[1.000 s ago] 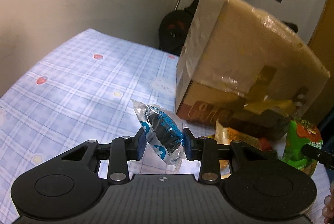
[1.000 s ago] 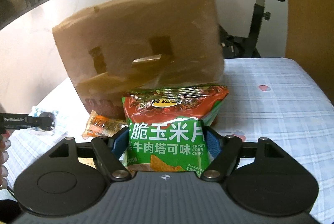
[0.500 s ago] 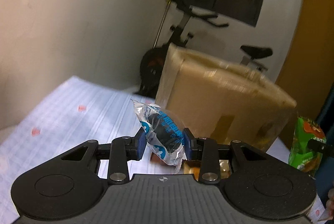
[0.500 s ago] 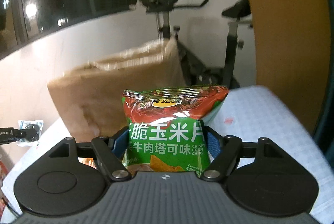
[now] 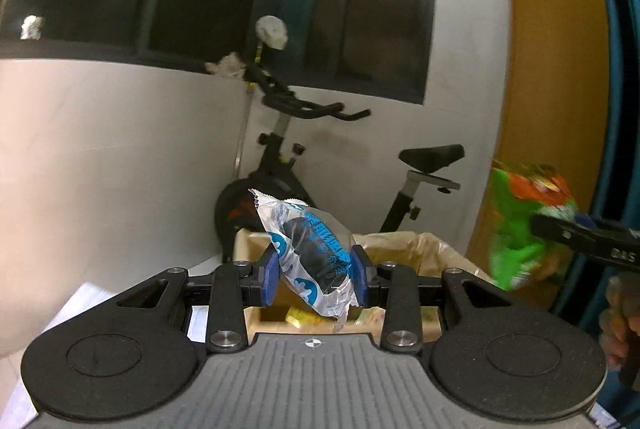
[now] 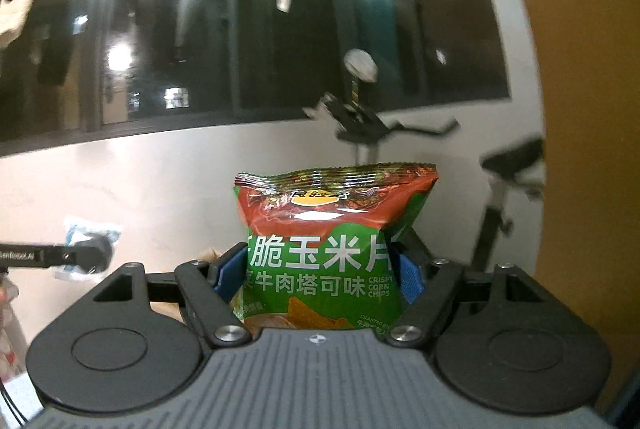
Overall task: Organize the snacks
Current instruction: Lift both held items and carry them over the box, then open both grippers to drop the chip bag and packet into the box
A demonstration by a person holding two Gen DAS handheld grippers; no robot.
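Clear-wrapped dark snack, blue print, tilted, clamped aloft above open cardboard box. Green-and-red corn chips bag, upright, sealed, likewise clamped aloft.

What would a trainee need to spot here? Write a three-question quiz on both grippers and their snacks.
1. True or false: the left gripper is shut on a clear wrapper holding a dark snack.
2. Multiple choice: the right gripper holds a) a drink can, b) a green and red bag of corn chips, c) nothing.
3. Fill in: in the left wrist view, below and just beyond the jaws, stands an open ____ with packets inside.

Key: 1 true; 2 b; 3 cardboard box.
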